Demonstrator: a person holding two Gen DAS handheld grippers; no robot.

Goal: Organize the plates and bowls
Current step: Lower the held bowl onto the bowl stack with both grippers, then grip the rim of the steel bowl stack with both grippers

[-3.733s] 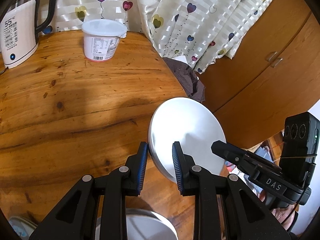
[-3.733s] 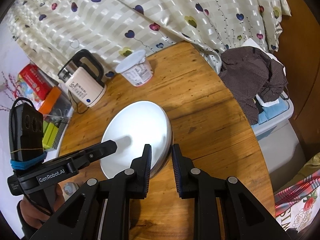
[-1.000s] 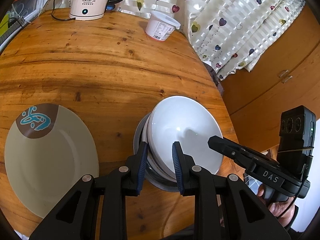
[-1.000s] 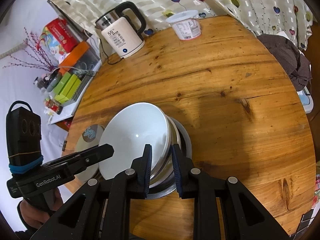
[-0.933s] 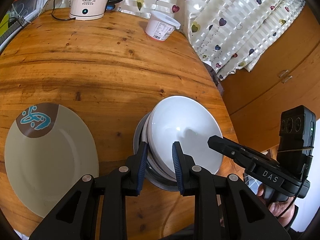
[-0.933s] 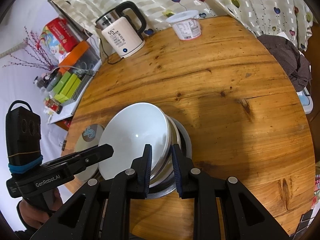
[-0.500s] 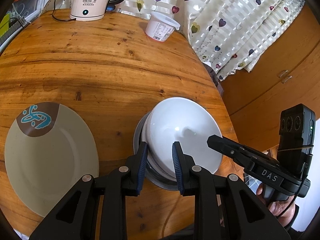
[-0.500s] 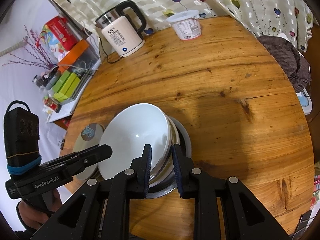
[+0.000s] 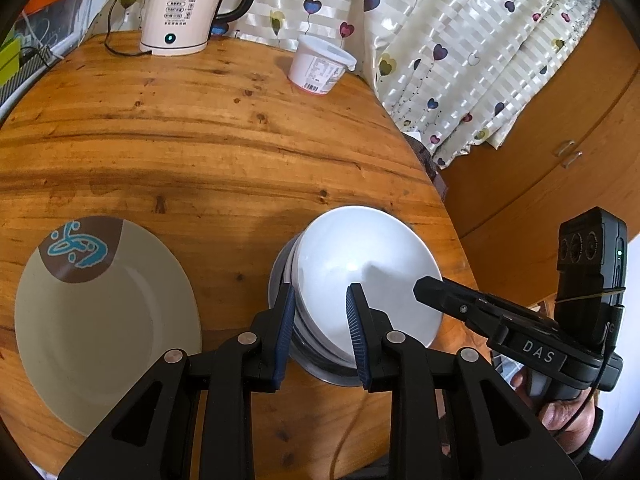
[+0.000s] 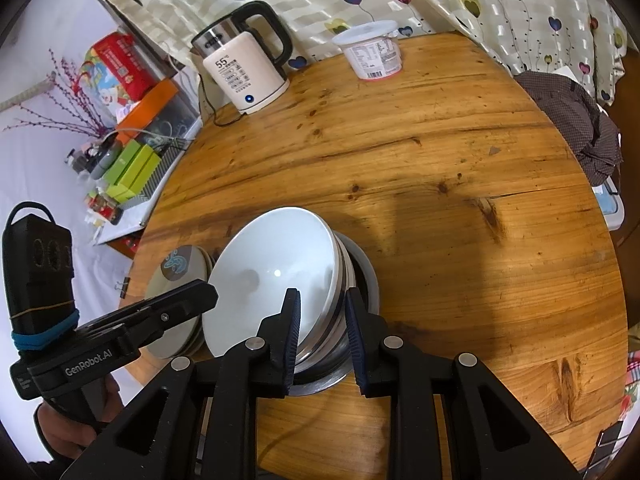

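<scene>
White bowl (image 9: 360, 264), glossy and plain, sits atop a nested stack w/ a metal bowl (image 9: 332, 374) at the bottom, near the table (image 9: 200, 140) edge. Left gripper (image 9: 320, 320) jaws have just been opening, rim loose btwn them. Right gripper (image 10: 322, 328) clamps the opposite rim. Left view shows the plate (image 9: 104, 320) face-on; right view shows it's several stacked.

A home dining corner is shown: a round wooden tabletop (image 9: 224, 148), a kettle (image 9: 188, 8) and heart-print curtain (image 9: 460, 52) beyond the jaws.
</scene>
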